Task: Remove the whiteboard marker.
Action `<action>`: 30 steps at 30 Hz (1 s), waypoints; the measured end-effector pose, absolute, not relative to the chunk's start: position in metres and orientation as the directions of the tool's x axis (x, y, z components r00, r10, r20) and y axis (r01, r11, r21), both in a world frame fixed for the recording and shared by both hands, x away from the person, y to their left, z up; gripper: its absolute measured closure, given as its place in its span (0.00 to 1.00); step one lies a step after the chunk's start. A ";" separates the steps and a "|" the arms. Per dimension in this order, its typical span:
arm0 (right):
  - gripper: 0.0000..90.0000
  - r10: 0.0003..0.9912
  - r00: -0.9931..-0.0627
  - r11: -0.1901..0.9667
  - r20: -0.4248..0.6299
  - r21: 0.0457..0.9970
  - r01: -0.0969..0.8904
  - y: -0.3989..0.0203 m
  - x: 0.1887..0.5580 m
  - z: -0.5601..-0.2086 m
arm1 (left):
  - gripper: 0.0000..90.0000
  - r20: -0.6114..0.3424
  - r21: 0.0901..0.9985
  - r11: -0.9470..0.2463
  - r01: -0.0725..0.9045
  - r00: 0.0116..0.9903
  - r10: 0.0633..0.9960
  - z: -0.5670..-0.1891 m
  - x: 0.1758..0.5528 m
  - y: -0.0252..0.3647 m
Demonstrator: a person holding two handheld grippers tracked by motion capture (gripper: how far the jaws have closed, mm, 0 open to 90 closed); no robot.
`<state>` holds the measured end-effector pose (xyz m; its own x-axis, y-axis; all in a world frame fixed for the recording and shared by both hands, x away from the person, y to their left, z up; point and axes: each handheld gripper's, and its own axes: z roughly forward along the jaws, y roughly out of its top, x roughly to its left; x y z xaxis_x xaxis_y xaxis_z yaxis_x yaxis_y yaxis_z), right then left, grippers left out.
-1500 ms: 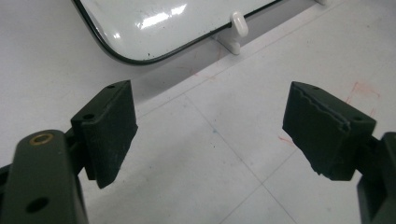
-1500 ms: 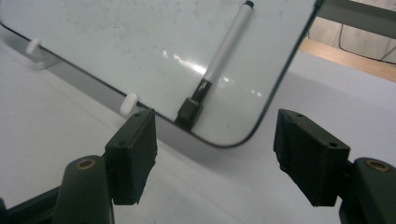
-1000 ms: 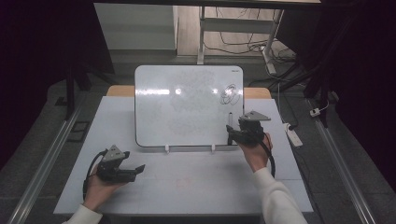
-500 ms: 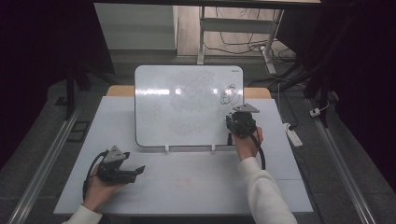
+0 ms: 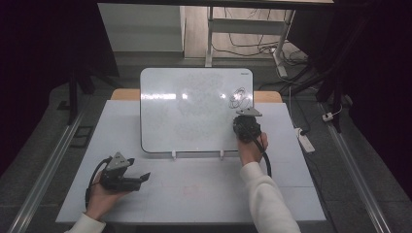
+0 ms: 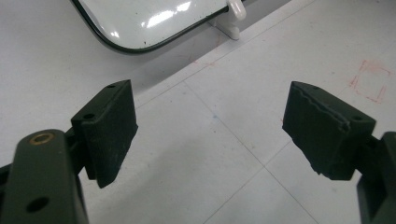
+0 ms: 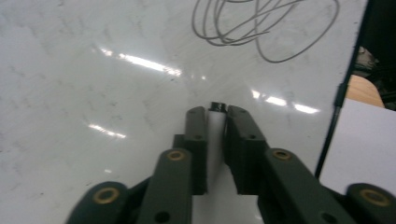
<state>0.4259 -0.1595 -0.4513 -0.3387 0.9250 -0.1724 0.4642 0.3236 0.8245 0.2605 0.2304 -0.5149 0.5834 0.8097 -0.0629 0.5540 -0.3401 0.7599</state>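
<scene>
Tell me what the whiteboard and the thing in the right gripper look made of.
Whiteboard: glossy coated panel, likely melamine or enamelled steel, since it mirrors the lights; dark rim. The marker in the right gripper: smooth white barrel, black tip, probably plastic.

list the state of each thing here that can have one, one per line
whiteboard: propped tilted on the table, mostly wiped, grey scribble at its upper right
scribble: not erased
marker: white barrel with a dark tip, clamped between the jaws, tip toward the board
right gripper: jaws have just closed, shut on the marker
left gripper: open, nothing between the jaws, over the table
table: white, faint red marks
</scene>
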 end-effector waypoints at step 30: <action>0.90 0.841 -0.541 0.194 -0.005 0.936 0.294 -0.183 0.381 -0.432 | 0.24 -0.043 0.819 -0.339 0.463 0.639 0.768 -0.476 0.273 0.191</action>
